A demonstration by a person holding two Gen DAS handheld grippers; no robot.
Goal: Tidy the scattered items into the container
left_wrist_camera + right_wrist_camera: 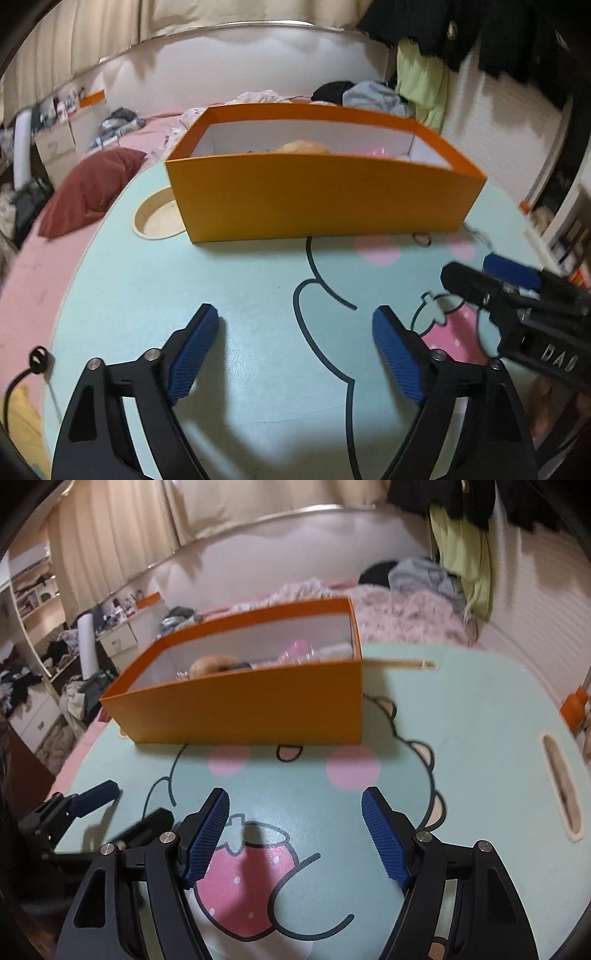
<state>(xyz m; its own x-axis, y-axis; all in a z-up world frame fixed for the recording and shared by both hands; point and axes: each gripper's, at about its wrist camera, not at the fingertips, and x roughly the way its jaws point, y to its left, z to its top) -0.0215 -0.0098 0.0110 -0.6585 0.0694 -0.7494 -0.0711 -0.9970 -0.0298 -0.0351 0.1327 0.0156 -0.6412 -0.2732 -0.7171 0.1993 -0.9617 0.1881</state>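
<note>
**Box is loaded, both tools empty – notes on how this stuff handles**

So here's where I'm at. Left tool (295,354) is spread wide with nothing between the pads, just bare tabletop (258,387) under it. Right tool (295,834) is also apart and empty, hanging over the strawberry print. Neither one is touching anything.

The orange box (317,195) sits at the far side of the tabletop, open at the top, well apart from both tools. Inside I can make out a tan rounded thing (210,664), looks like a donut or a bun, plus something pink and clearish (295,651) next to it. Too blurry to name for sure. I don't see any loose items left on the tabletop in either view, so my guess is the tidying is about done.

Handling thoughts, all judgement calls:
- The box reads as thin cardboard, so light and a bit flexy. If I had to shift it I'd pinch one wall near a corner, where it's stiffest, not mid-wall where it would bow.
- The tan thing looks soft; gentle squeeze across the widest part.
- The pink clear bit looks like smooth plastic, probably slippery, so I'd grip it square.
</note>
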